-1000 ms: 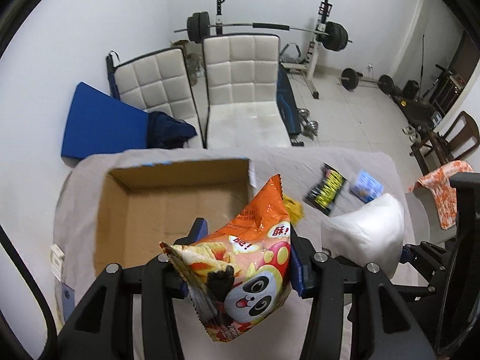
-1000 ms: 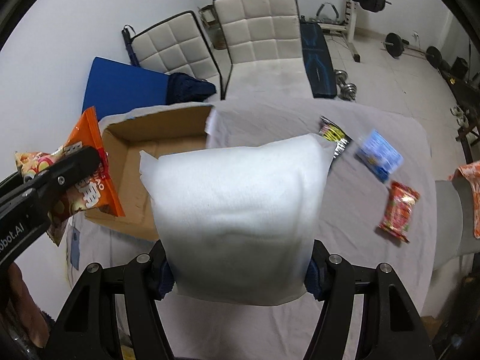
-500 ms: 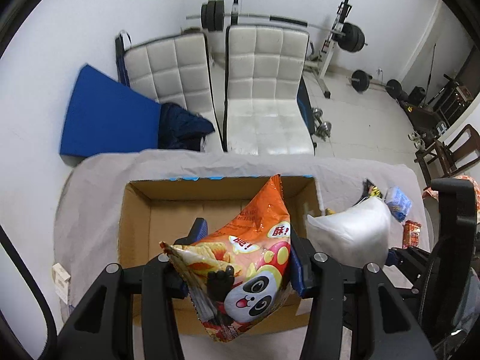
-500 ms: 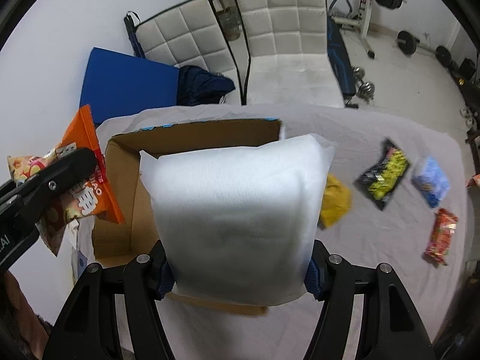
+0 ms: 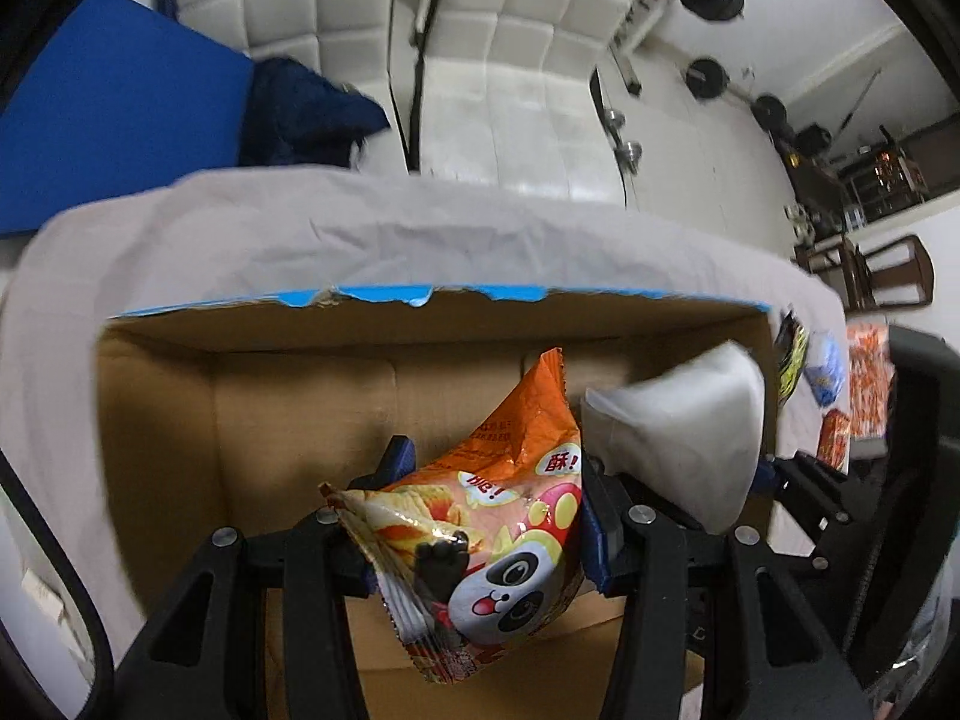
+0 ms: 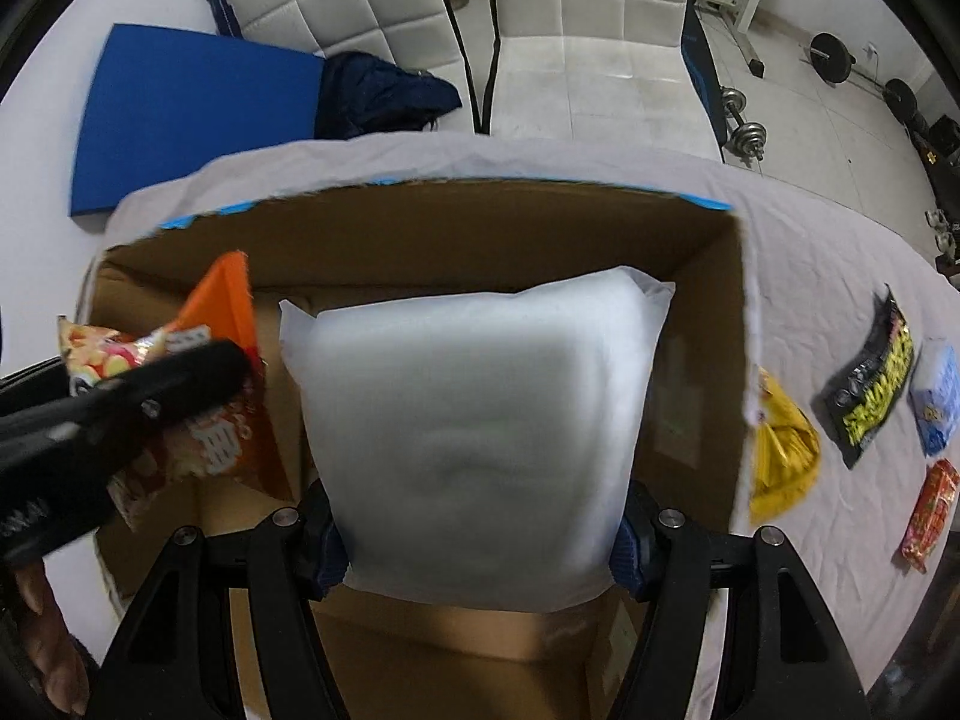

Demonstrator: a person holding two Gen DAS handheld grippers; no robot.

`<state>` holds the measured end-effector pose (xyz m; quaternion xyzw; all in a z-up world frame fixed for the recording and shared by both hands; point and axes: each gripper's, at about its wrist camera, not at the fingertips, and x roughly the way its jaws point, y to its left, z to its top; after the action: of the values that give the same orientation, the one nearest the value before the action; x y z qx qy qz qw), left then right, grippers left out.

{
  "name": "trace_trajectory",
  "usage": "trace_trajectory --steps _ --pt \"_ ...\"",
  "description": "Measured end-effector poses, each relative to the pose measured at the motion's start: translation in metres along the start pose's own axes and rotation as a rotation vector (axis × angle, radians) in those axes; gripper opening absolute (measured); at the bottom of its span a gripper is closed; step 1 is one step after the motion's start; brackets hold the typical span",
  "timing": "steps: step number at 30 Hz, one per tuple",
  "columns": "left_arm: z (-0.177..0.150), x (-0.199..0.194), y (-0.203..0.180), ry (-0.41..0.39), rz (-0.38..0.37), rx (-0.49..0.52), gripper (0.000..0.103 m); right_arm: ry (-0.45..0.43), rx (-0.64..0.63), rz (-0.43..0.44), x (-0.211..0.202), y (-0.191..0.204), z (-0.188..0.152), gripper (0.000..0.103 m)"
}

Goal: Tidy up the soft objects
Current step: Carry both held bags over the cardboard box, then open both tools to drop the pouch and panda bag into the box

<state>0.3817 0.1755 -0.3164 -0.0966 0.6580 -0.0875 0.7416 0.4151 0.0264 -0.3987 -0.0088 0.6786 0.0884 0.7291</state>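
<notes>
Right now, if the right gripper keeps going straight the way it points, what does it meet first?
Probably the cardboard box: the right gripper, shut on the white pack, points down into it. Floor or far wall first is unclear.

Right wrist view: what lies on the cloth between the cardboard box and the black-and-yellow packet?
A yellow snack bag, lying against the cardboard box wall, left of the black-and-yellow packet.

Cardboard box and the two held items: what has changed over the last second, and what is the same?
Both grippers advanced over the cardboard box, bringing the orange panda snack bag and the white soft pack from beside it to above its open interior. Nothing was released: the left gripper stays shut on the bag, the right gripper on the pack. The yellow, black, blue and red packets lie unmoved on the cloth.
</notes>
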Motion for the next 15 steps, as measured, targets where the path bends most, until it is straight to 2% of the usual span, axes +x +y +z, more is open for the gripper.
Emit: trace_trajectory --steps 5,12,15 --pt "0.007 0.038 0.012 0.08 -0.034 0.01 0.046 0.031 -0.005 -0.035 0.028 0.006 0.01 0.07" --pt "0.018 0.069 0.014 0.11 -0.083 0.053 0.046 0.048 -0.012 -0.077 0.047 0.007 0.018 0.071" --pt "0.022 0.074 0.014 0.114 -0.072 0.074 0.048 0.065 -0.012 -0.087 0.052 0.006 0.021 0.072"
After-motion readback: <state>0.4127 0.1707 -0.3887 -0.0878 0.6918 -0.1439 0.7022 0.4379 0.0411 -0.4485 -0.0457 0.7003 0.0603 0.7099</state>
